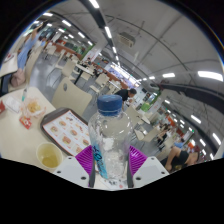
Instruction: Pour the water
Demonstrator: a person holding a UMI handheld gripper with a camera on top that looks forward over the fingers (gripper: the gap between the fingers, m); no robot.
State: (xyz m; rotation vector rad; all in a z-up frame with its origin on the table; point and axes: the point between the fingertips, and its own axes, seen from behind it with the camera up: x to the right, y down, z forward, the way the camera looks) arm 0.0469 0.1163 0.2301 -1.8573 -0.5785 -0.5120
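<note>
While held level above the table (pixel 20 135) | tool (pixel 111 158) clamps upright water bottle (pixel 109 135) | cup (pixel 49 154) nearby, apart

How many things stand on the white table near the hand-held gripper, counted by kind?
Bottle, blue cap, clamped between the hand-held gripper pads: 1
Tray with printed paper: 1
Cup of yellowish drink: 1
Total: 3
Farther things on the table are too unclear to count.

There is one water bottle (pixel 109 128) with one blue cap (pixel 109 102). There is one tray (pixel 66 128), one yellow cup (pixel 49 154) and one white table (pixel 25 135).
</note>
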